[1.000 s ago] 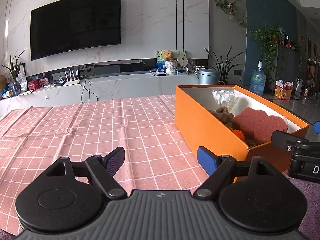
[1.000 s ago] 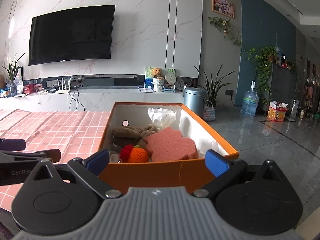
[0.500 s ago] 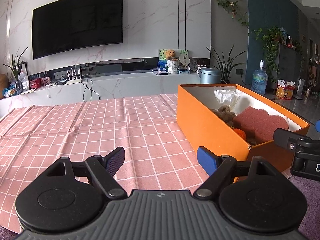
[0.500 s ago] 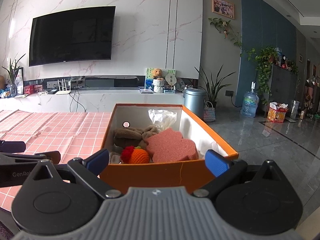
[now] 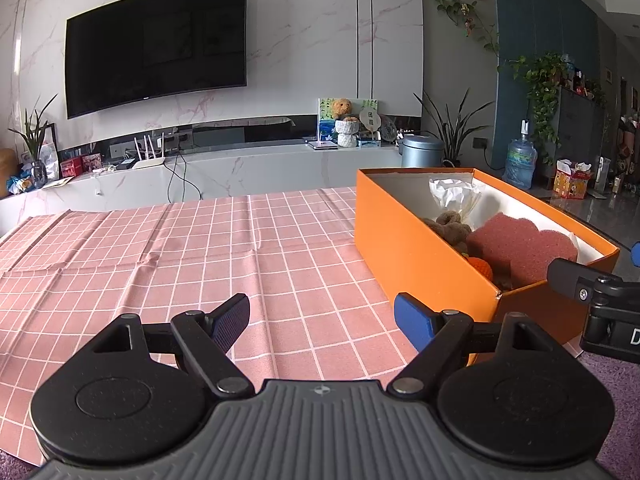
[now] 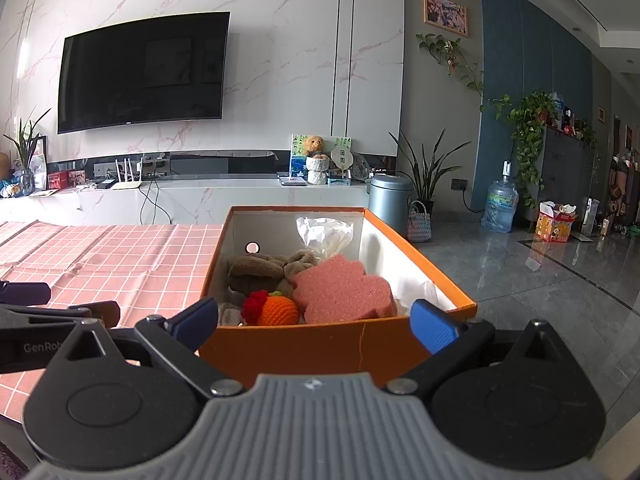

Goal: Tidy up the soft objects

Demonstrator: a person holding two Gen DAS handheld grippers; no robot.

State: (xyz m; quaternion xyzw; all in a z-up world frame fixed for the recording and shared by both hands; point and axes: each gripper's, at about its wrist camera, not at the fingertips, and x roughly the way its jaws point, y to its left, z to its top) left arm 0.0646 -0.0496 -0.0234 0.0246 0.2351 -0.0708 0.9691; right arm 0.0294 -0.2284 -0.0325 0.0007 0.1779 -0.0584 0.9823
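An orange box [image 6: 332, 344] stands at the right end of the pink checked cloth [image 5: 160, 256]; it also shows in the left wrist view [image 5: 416, 252]. Inside lie a pink sponge [image 6: 344, 292], a brown plush toy [image 6: 260, 272], an orange and red knitted toy [image 6: 276, 310] and a white plastic bag [image 6: 324, 232]. My right gripper [image 6: 316, 324] is open and empty, just in front of the box's near wall. My left gripper [image 5: 322, 318] is open and empty above the cloth, left of the box.
A white media console [image 5: 240, 168] with a TV [image 5: 156, 46] above runs behind the table. A grey bin [image 6: 390, 200], potted plants and a water bottle [image 6: 500, 208] stand on the floor to the right. A purple rug [image 5: 616, 376] lies under the table edge.
Both grippers have drifted slightly; the view has shifted a little. Both stay open and empty. The objects in the box have not moved.
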